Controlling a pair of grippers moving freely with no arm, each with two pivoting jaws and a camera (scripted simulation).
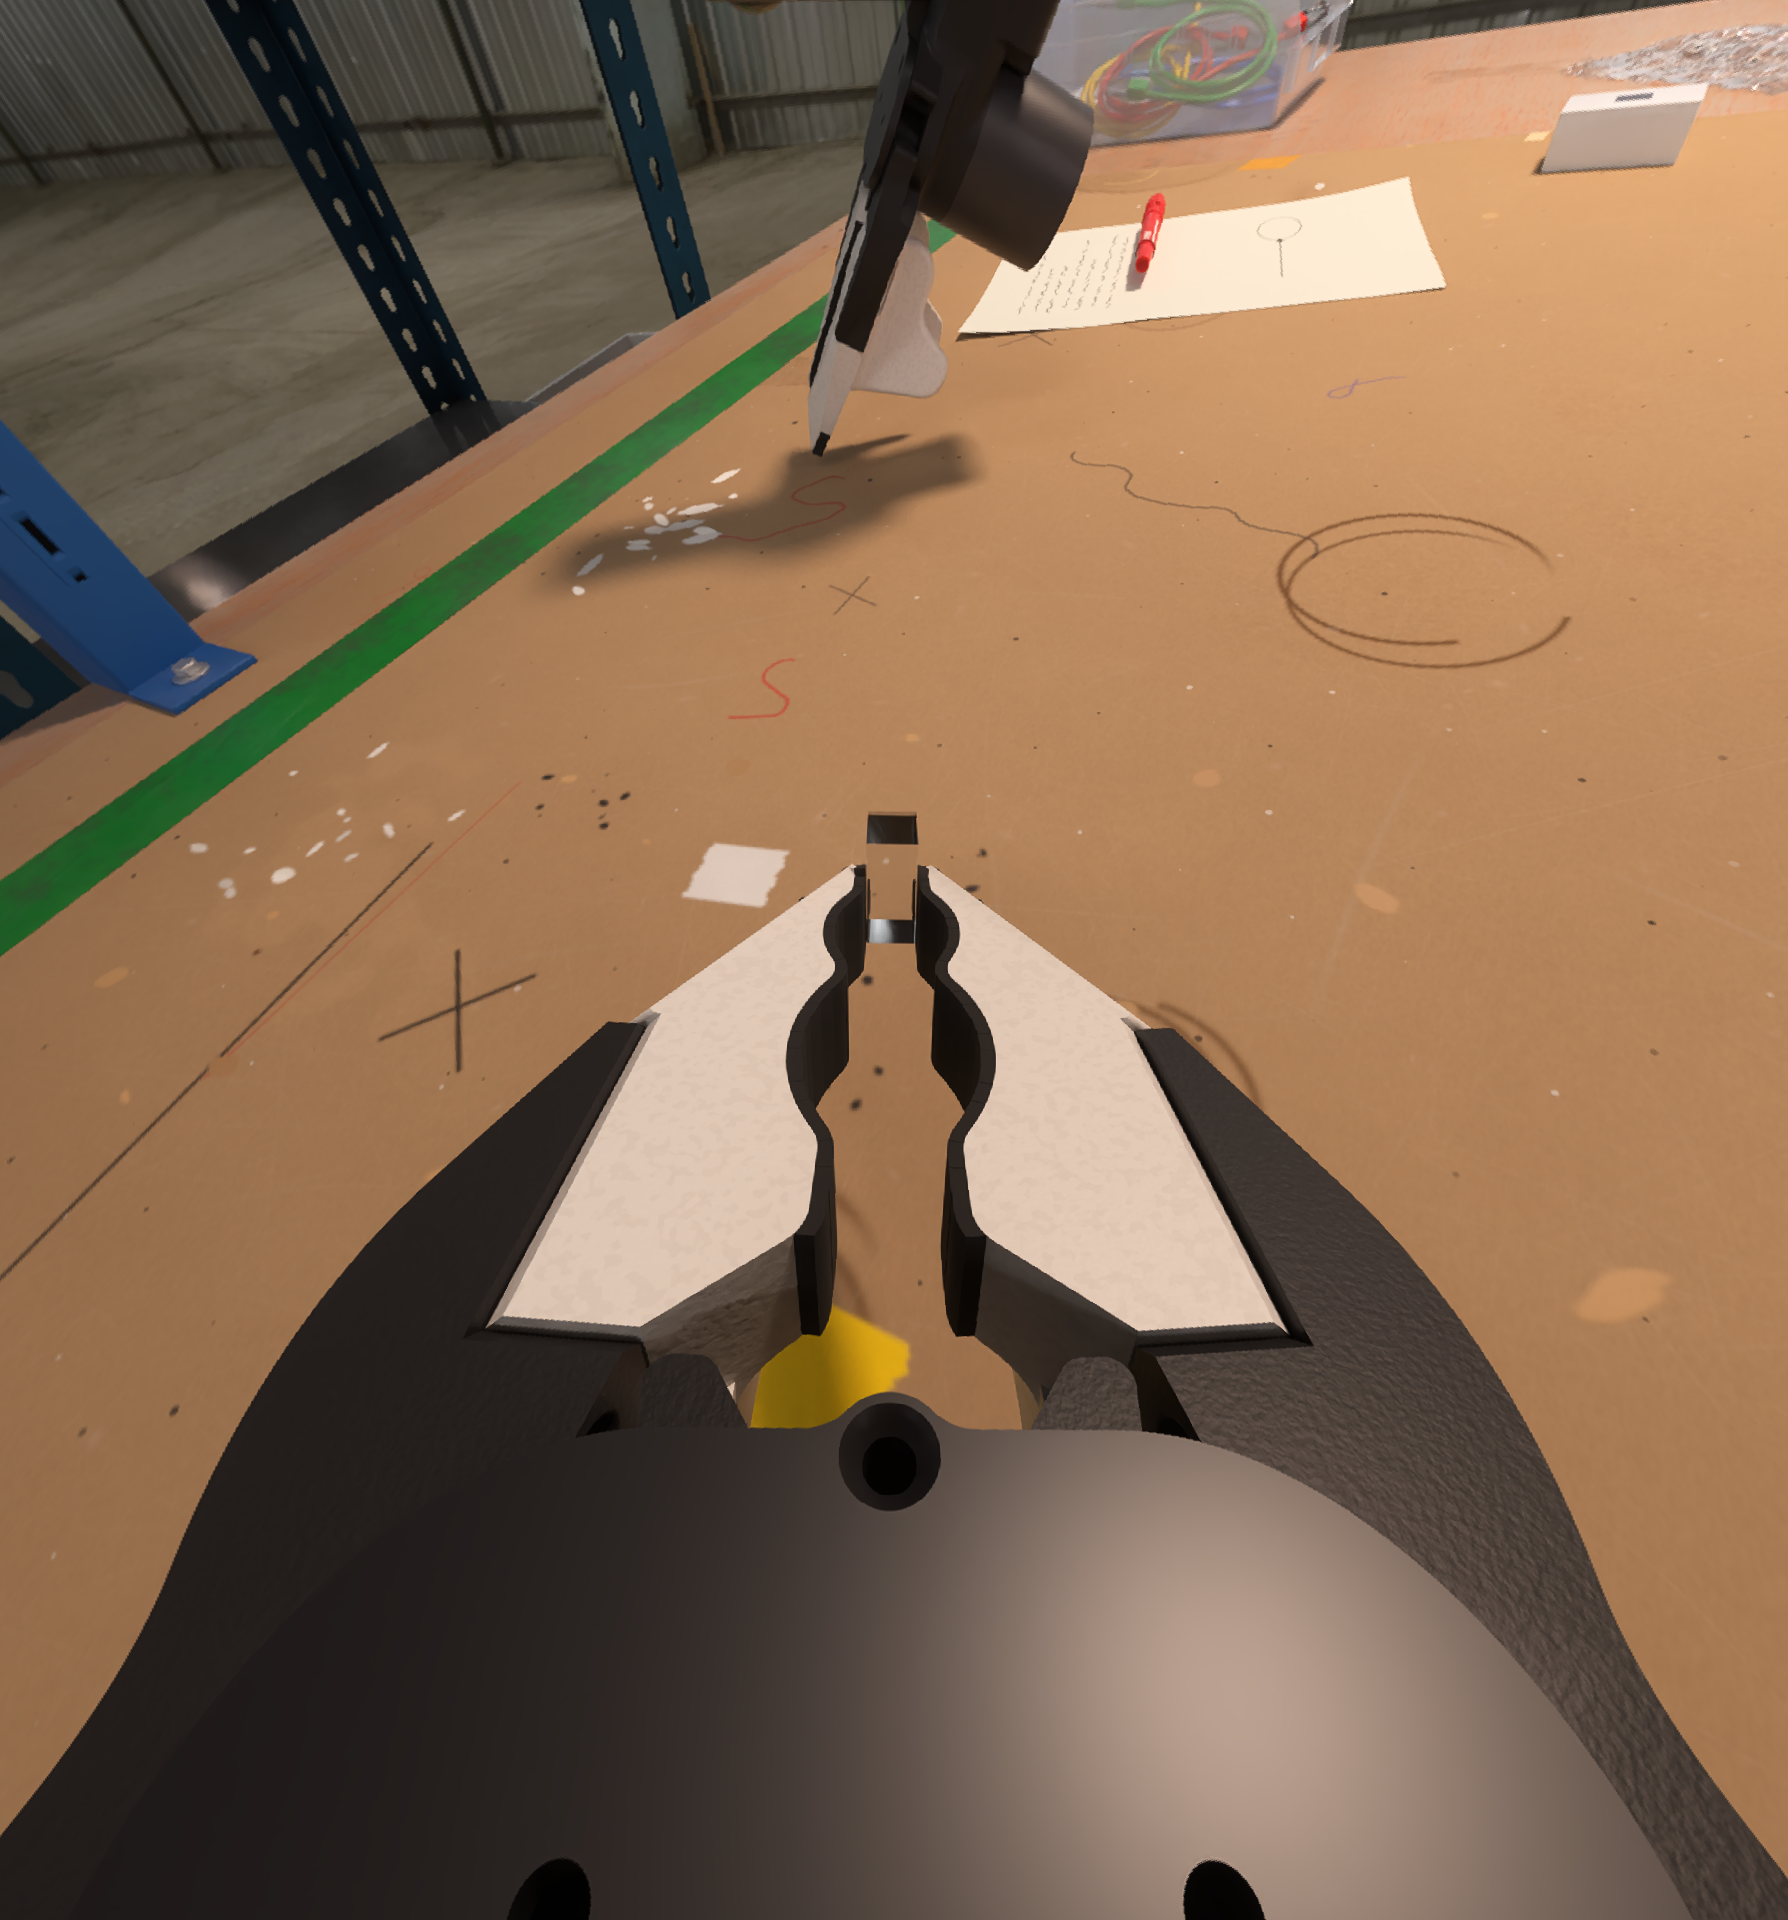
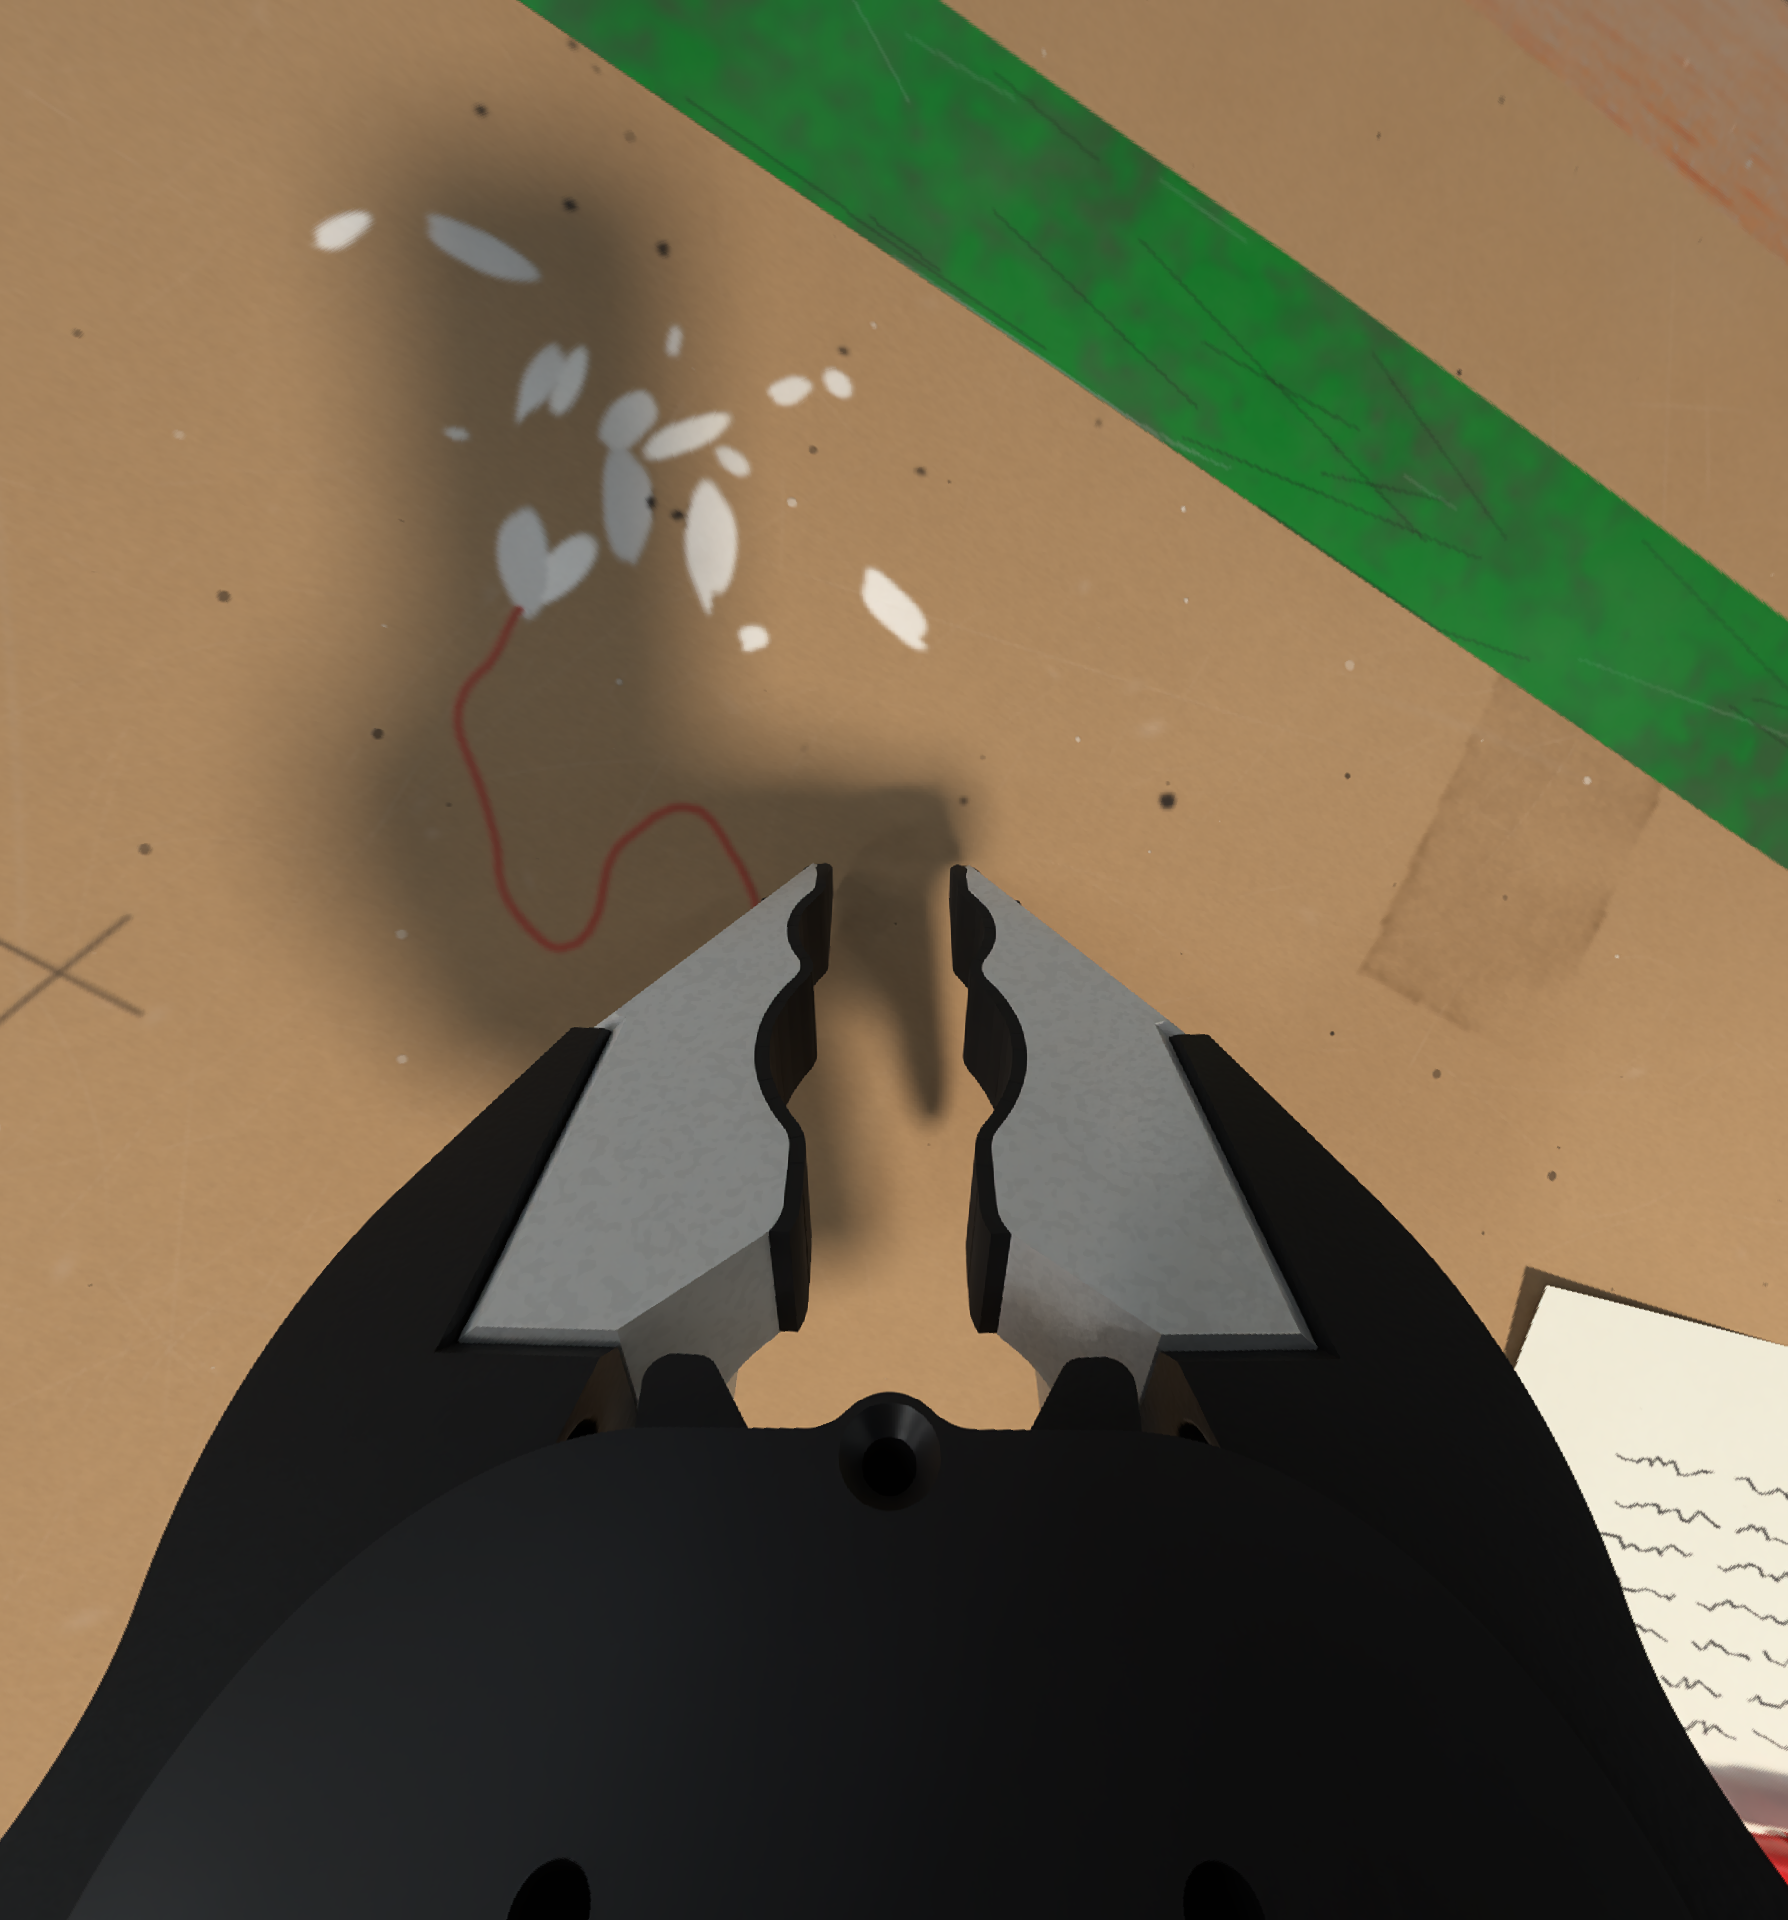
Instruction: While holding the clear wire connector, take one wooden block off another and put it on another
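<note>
While the left gripper (image 1: 891,883) pinches the clear wire connector (image 1: 891,878), the right gripper (image 2: 891,883), spread and empty, should search for blocks, none visible.

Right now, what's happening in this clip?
The left gripper is shut on a small clear wire connector, holding it at its fingertips above the brown table. The right gripper hangs empty with its fingers apart, pointing down at the table near a green stripe and white paint flecks. No wooden blocks show in either view, so the block move does not look started.
</note>
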